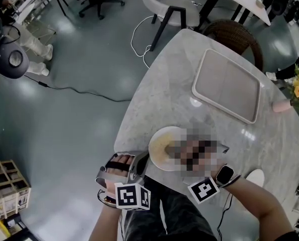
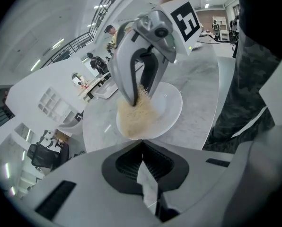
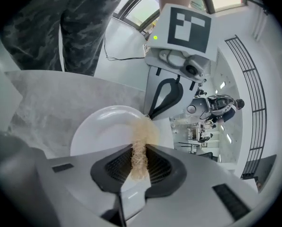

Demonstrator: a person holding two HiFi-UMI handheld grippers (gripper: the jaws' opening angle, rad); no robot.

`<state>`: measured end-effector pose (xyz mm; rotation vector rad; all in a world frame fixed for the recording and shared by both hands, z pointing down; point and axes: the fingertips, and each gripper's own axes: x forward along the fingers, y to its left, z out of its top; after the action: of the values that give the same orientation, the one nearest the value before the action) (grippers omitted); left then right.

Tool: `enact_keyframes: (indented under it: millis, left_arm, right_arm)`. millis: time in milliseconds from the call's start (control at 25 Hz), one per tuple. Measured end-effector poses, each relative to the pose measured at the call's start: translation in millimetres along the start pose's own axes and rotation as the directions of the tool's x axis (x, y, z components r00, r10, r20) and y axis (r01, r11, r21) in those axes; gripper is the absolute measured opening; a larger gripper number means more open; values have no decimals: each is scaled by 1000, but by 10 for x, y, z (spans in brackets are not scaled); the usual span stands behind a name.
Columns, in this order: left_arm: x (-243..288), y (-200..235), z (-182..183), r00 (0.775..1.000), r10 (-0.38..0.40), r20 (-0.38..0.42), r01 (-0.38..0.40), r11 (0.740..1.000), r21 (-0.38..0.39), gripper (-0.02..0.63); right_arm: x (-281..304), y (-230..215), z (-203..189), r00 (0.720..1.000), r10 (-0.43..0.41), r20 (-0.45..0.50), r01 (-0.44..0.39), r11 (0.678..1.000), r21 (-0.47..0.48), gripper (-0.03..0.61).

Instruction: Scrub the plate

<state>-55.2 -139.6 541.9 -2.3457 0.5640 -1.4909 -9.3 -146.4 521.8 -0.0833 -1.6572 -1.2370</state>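
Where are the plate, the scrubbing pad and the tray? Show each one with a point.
plate (image 3: pixel 101 129): right gripper view, bare white inner surface.
scrubbing pad (image 3: pixel 139 157): right gripper view, tan fibres at its lower end.
tray (image 1: pixel 227 84): head view, middle of its flat bottom.
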Motion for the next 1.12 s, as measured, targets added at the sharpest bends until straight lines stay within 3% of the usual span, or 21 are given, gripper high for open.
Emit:
enact_keyframes:
  millis: [280,600,840,1120]
  left_arm:
    - [-12,-13,14,1000,-5,-3,5,1000,15,11]
    - [-21,-23,29,1000,-7,-3,7,1000,4,11]
    - [-2,-30,34,1000,-8,-9,8,1000,-3,11]
    - [-16,-29,59,1000,-7,-14,7,1000,-11,11]
  right_arm:
    - [90,-92,-323,996,15,-91,-10,999,51,71]
    - [-114,280,-553,985,90,-150,-77,993,94,71]
    - [-344,546,-474,981,133,-139,-121,989,86,71]
    - [-496,600,-136,983,172,-67,-172,985,6,71]
